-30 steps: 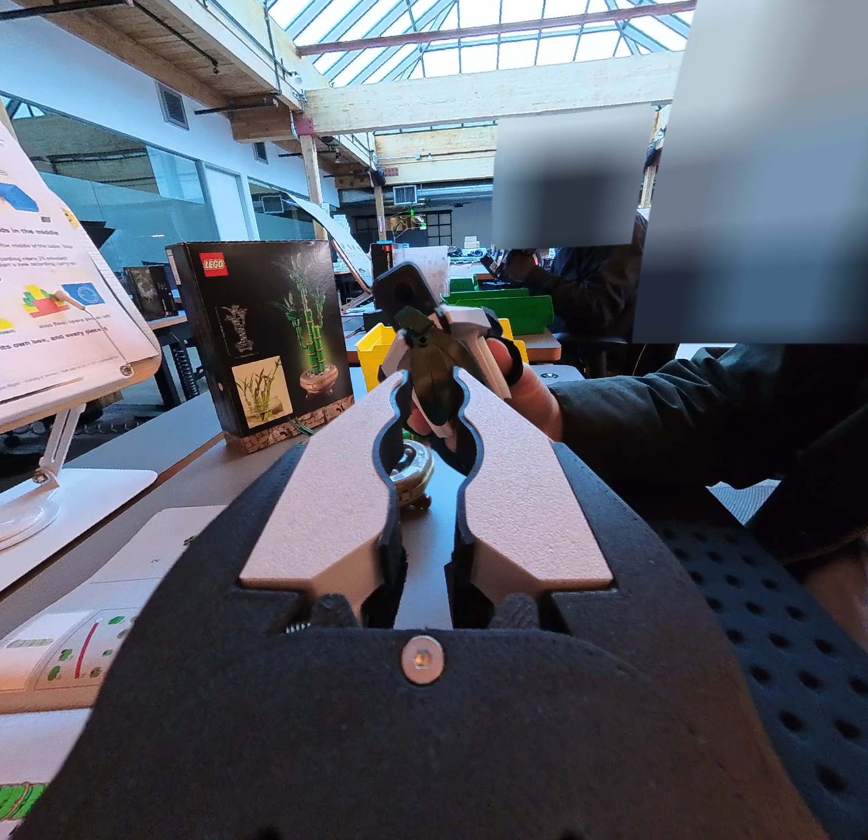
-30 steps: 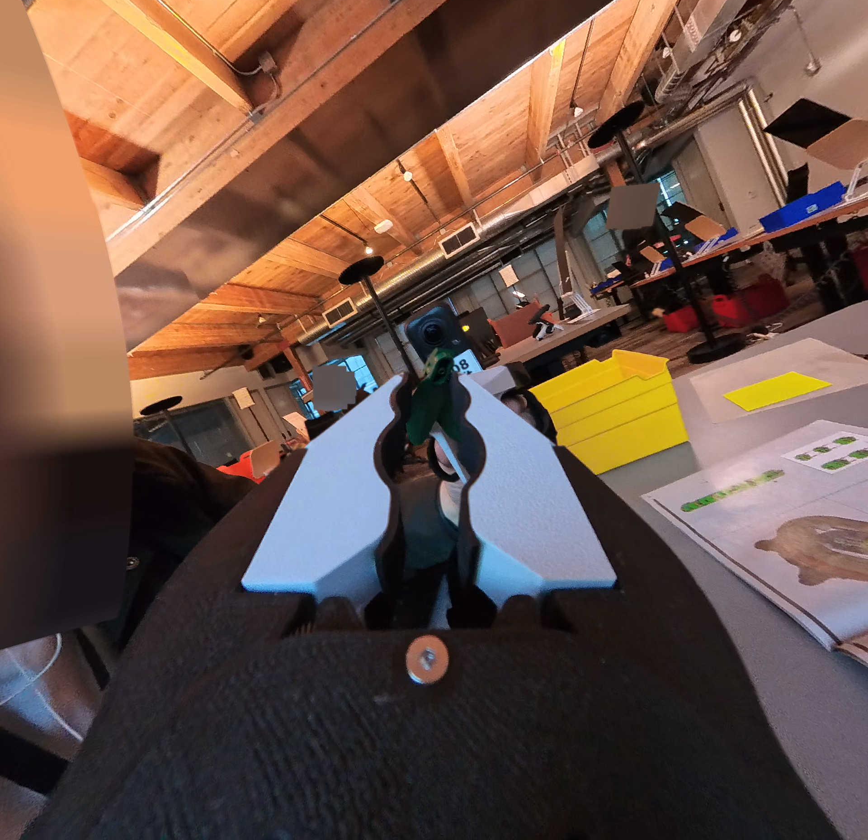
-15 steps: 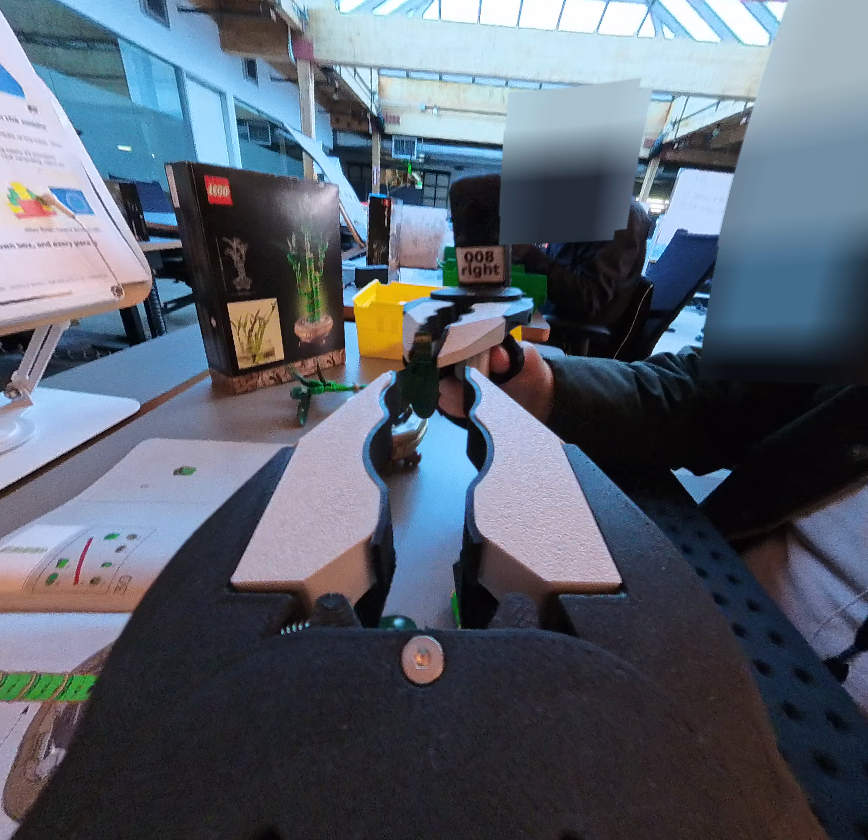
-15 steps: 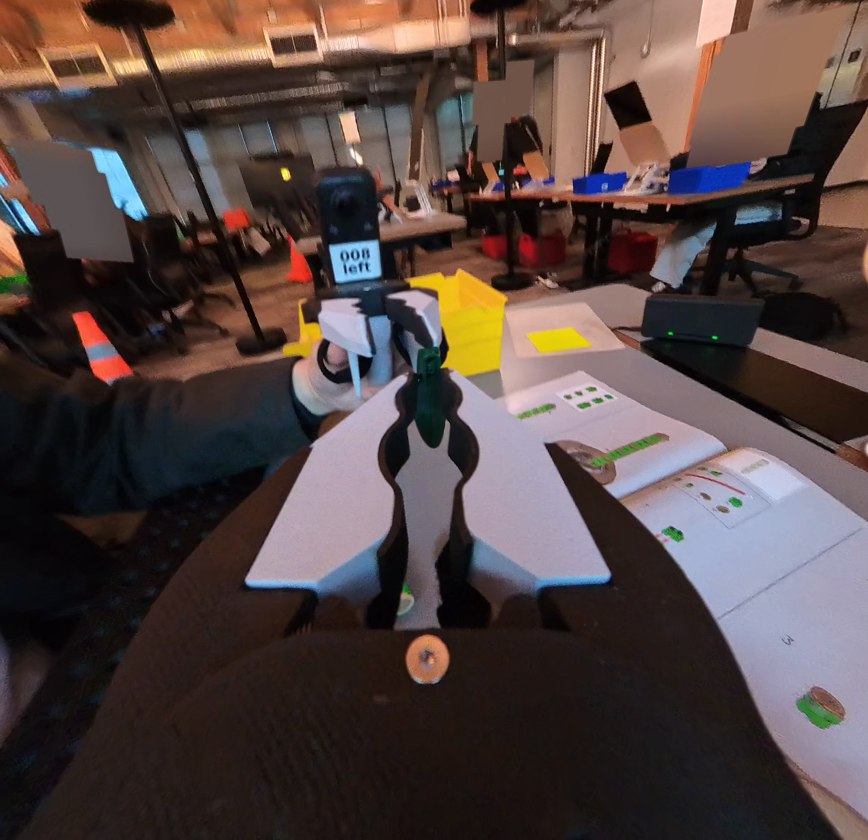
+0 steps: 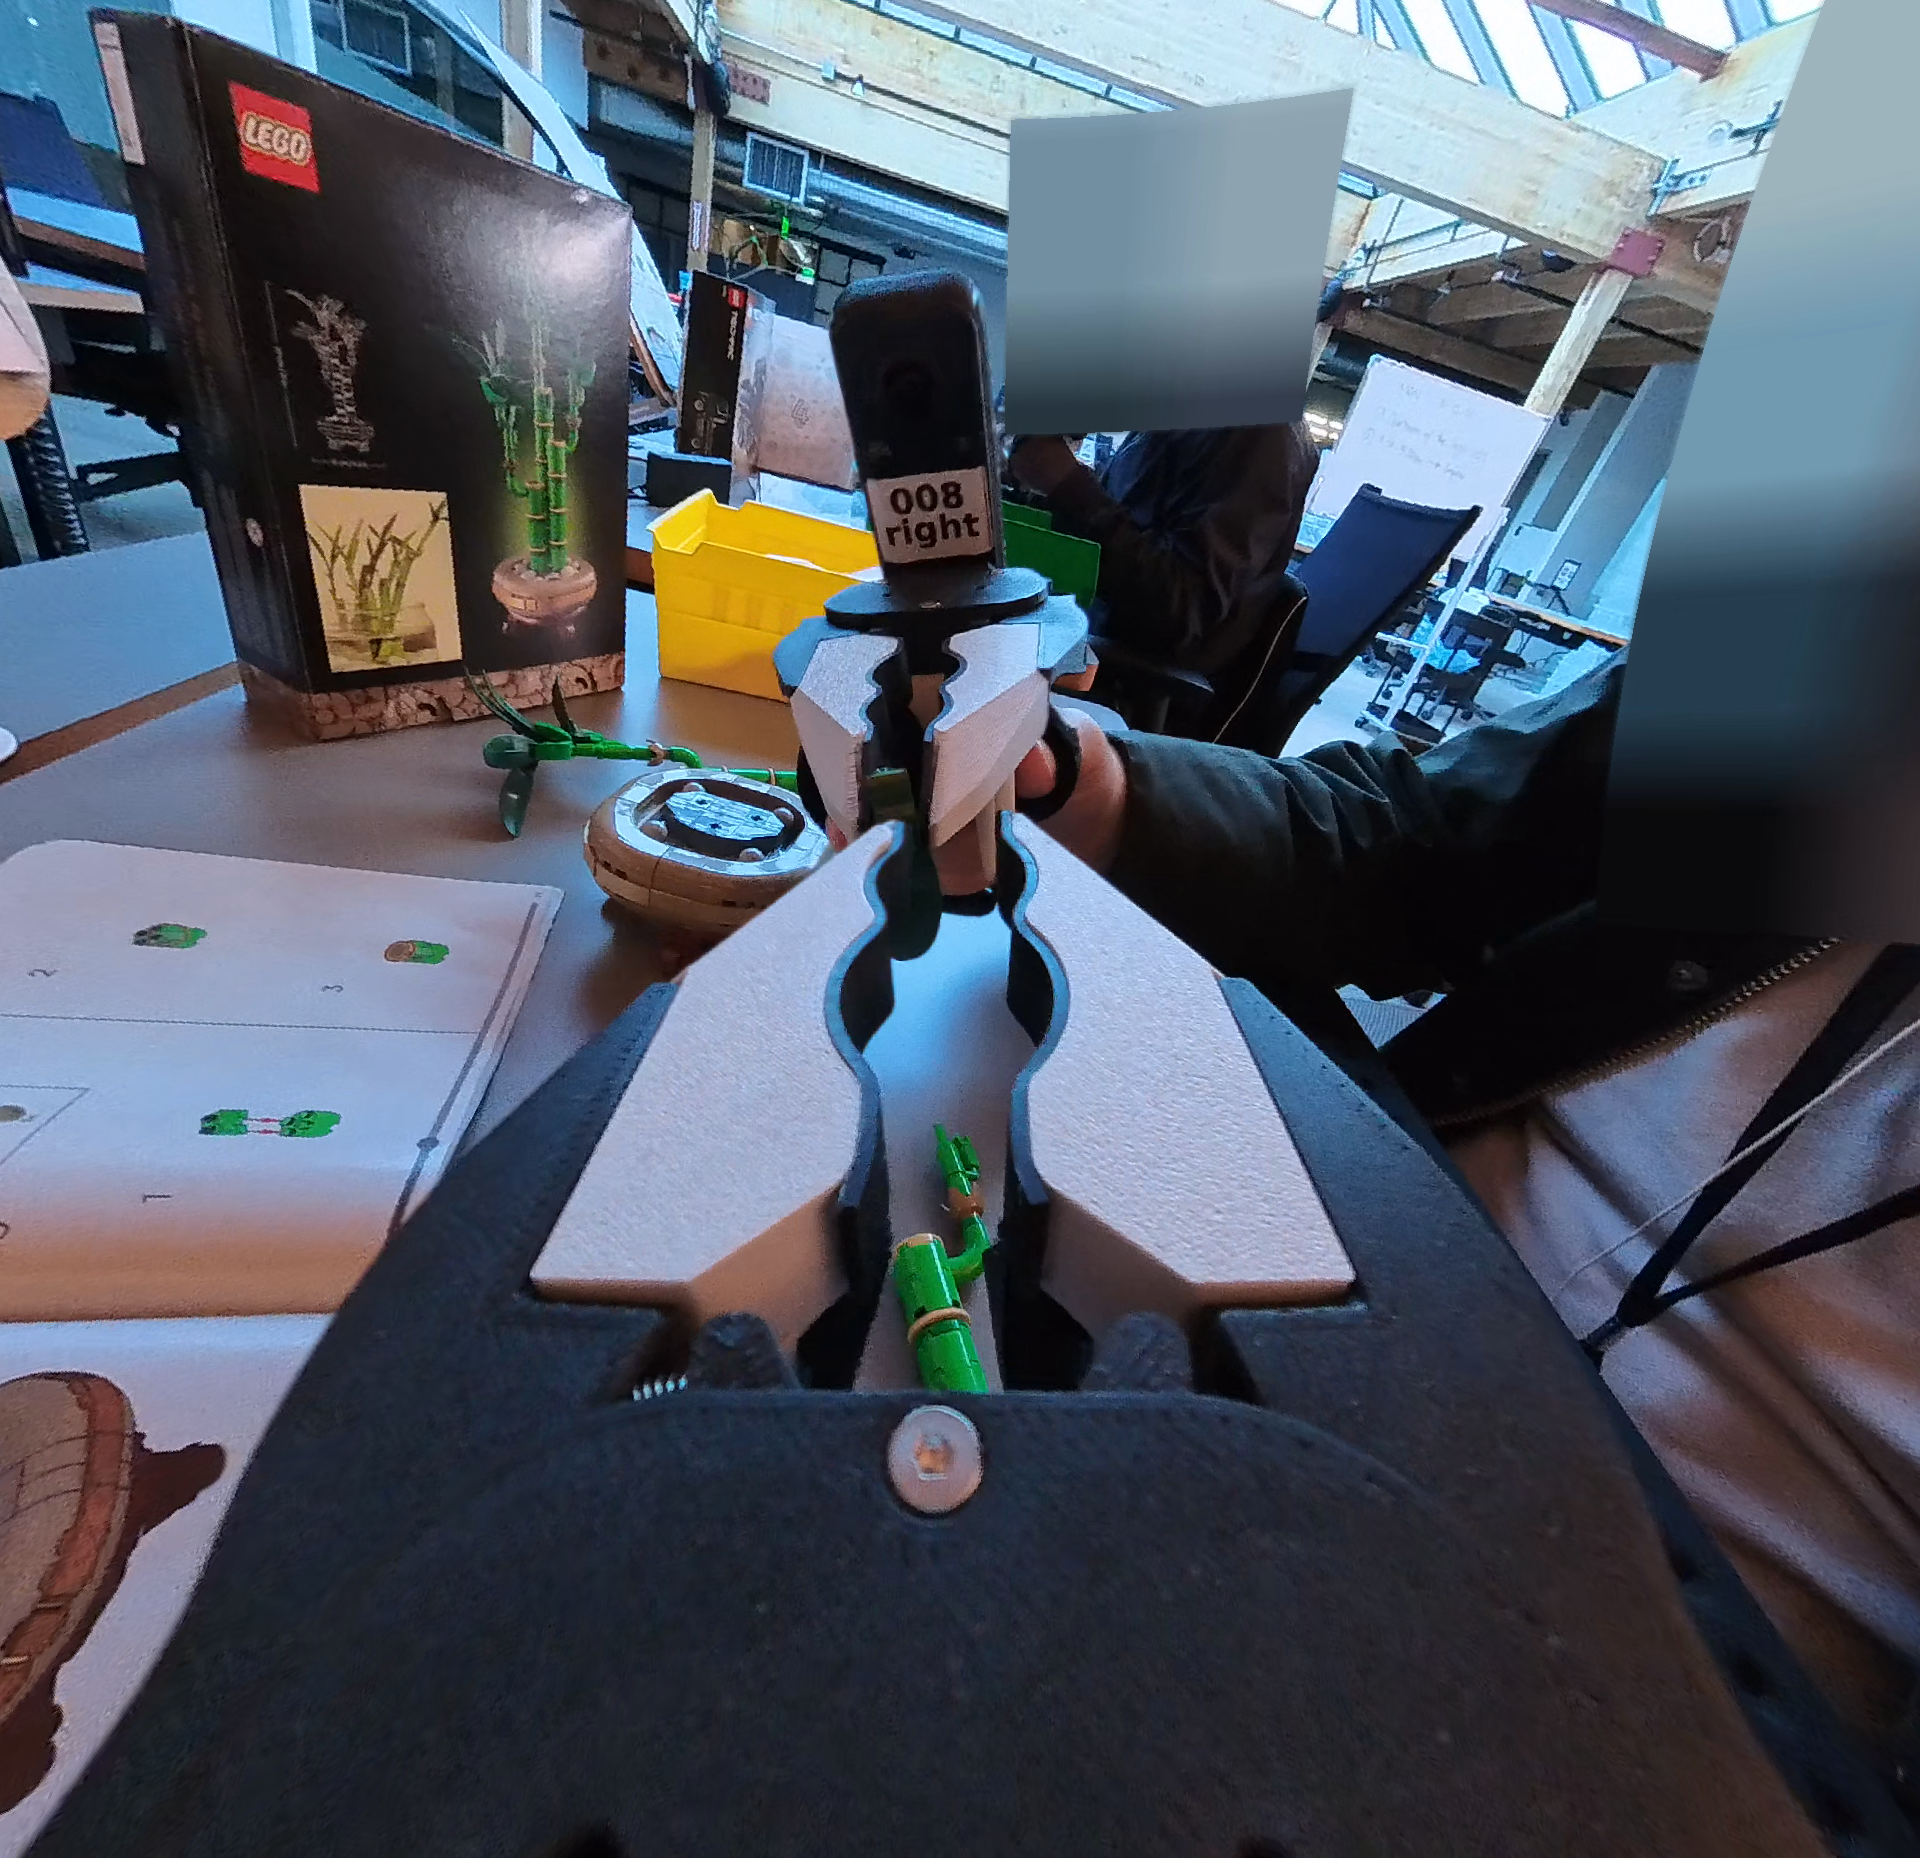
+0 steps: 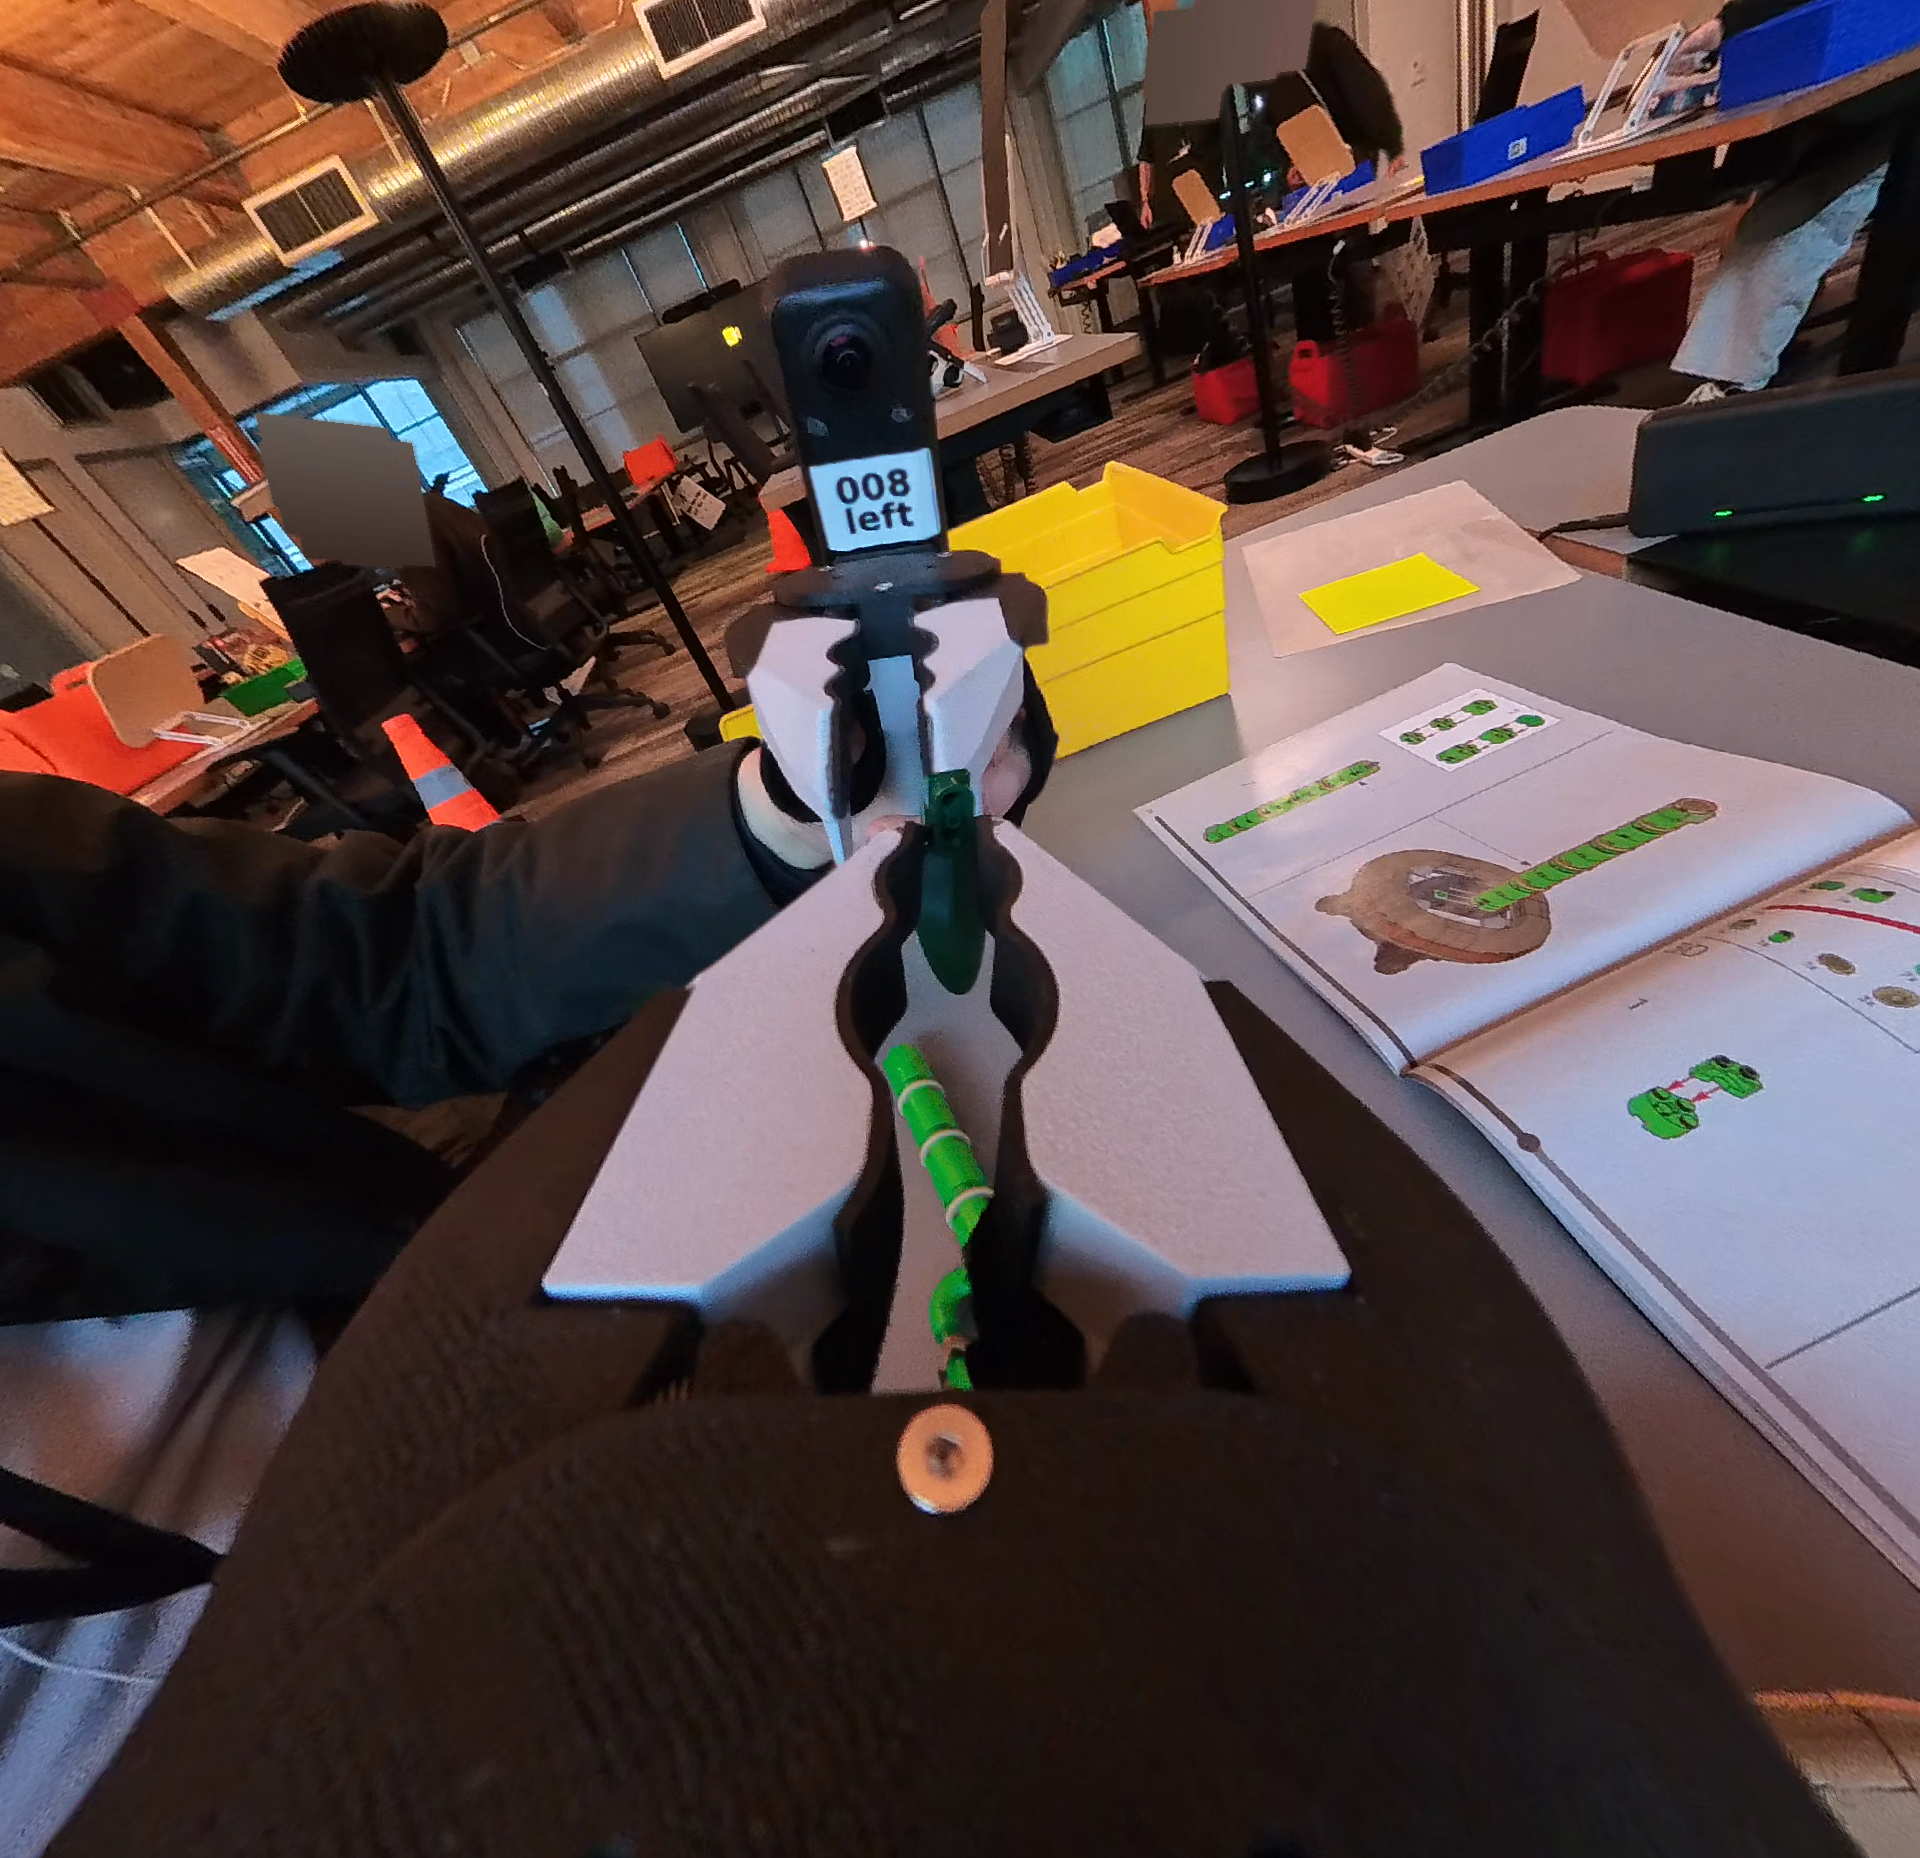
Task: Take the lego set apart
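Table [image 5: 312, 769]: grey top; your open booklet [image 6: 1558, 977] takes the side by the left gripper, the set's black box [image 5: 384, 374] stands at the far edge.
Yellow bin [image 6: 1122, 603]: beyond both grippers, well apart.
Round tan base [image 5: 696, 852]: on the table near the booklet's corner, a loose green sprig [image 5: 561, 748] behind it.
Left gripper [image 5: 940, 842]: your fingers are parted a moderate way; a green piece touches the left finger only.
Right gripper [image 6: 945, 842]: narrow, pinching the dark green leaf [image 6: 948, 915] at the tips.
Bamboo stalk [image 6: 935, 1133]: lying on bare table under both grippers.
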A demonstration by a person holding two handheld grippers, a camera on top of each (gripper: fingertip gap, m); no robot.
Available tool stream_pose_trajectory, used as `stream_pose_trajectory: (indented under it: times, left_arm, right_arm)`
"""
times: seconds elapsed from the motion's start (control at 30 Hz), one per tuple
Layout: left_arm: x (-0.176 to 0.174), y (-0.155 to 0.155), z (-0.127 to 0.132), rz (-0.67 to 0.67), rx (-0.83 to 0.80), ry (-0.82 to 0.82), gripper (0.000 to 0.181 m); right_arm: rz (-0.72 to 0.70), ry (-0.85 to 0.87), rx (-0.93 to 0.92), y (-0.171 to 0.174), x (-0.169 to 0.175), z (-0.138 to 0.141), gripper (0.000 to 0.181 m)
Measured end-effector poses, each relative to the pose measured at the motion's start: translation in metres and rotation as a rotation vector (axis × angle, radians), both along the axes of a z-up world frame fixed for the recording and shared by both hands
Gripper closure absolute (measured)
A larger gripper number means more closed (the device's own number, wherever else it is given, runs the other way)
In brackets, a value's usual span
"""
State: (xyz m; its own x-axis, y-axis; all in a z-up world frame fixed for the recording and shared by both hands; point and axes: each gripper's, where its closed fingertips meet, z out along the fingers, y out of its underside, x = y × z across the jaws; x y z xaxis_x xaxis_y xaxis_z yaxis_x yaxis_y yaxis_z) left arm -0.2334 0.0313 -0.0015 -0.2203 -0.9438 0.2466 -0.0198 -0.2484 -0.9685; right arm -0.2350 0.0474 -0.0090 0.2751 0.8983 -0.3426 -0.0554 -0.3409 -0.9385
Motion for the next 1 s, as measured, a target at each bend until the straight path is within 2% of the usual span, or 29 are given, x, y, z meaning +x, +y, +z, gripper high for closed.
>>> stream_pose_trajectory:
  times: [0.07,0.13,0.43,0.6,0.7,0.73,1.0]
  left_arm:
    - [0.000,0.002,0.000,0.008,-0.012,0.002,0.168]
    - [0.001,0.012,0.000,0.069,-0.022,-0.002,0.157]
    - [0.005,0.011,-0.014,0.068,0.022,0.080,0.175]
    - [0.005,0.009,-0.009,0.043,0.003,0.081,0.175]
    - [0.005,0.006,-0.009,0.036,0.017,0.086,0.175]
    - [0.005,0.007,-0.010,0.039,0.021,0.088,0.175]
    - [0.002,0.003,-0.007,0.026,0.061,0.097,0.175]
  right_arm:
    - [0.002,-0.005,0.007,0.000,0.000,0.000,0.173]
    - [0.007,-0.011,0.015,-0.001,0.000,-0.001,0.173]
    - [-0.006,-0.107,0.063,0.000,-0.004,-0.014,0.173]
    - [0.003,-0.060,0.095,-0.002,-0.003,-0.006,0.173]
    - [-0.002,-0.057,0.085,0.000,-0.003,-0.007,0.166]
    - [0.012,-0.054,0.086,-0.002,-0.004,-0.008,0.171]
    - [0.038,-0.048,0.049,-0.007,-0.004,-0.004,0.175]
